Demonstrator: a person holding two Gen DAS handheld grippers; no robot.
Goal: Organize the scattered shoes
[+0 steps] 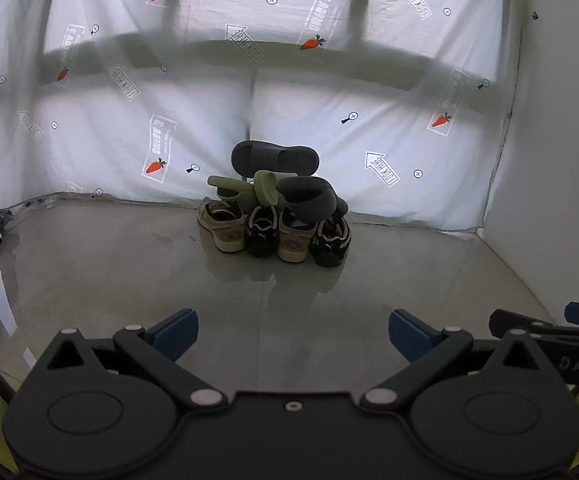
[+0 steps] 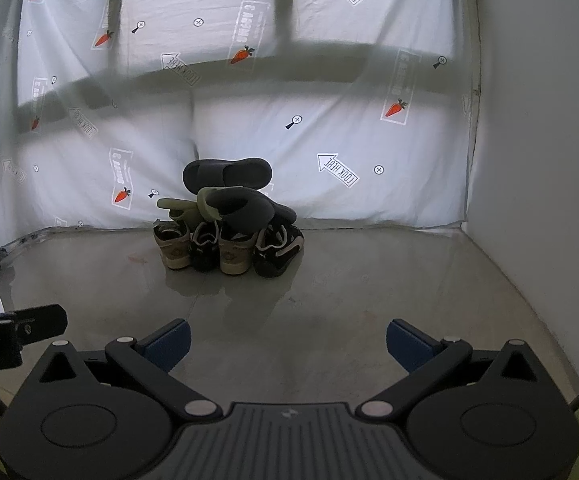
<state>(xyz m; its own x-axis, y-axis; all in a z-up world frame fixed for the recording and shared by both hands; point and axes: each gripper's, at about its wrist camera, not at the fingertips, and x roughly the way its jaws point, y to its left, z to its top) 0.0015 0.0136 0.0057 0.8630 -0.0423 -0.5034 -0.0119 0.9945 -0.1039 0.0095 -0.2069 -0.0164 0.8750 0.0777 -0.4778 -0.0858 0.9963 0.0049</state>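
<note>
Left gripper (image 1: 293, 336) nearest the lens, jaws spread wide, nothing between them, low over the glossy floor (image 1: 129, 280). Right gripper (image 2: 288, 344) likewise released and empty; its tip shows at 3 o'clock in the left view. Shoe pile (image 1: 275, 208) sits at 12 o'clock, well apart, against the printed sheet (image 1: 369, 128): two beige sneakers (image 1: 222, 226) and two black sneakers (image 1: 262, 236) alternating in a row on the floor, green slides (image 1: 245, 192) and dark slides (image 1: 275, 158) stacked on top.

Bare floor (image 1: 129, 272) leads to seemingly wall-backed shoe pile (image 1: 275, 208).
</note>
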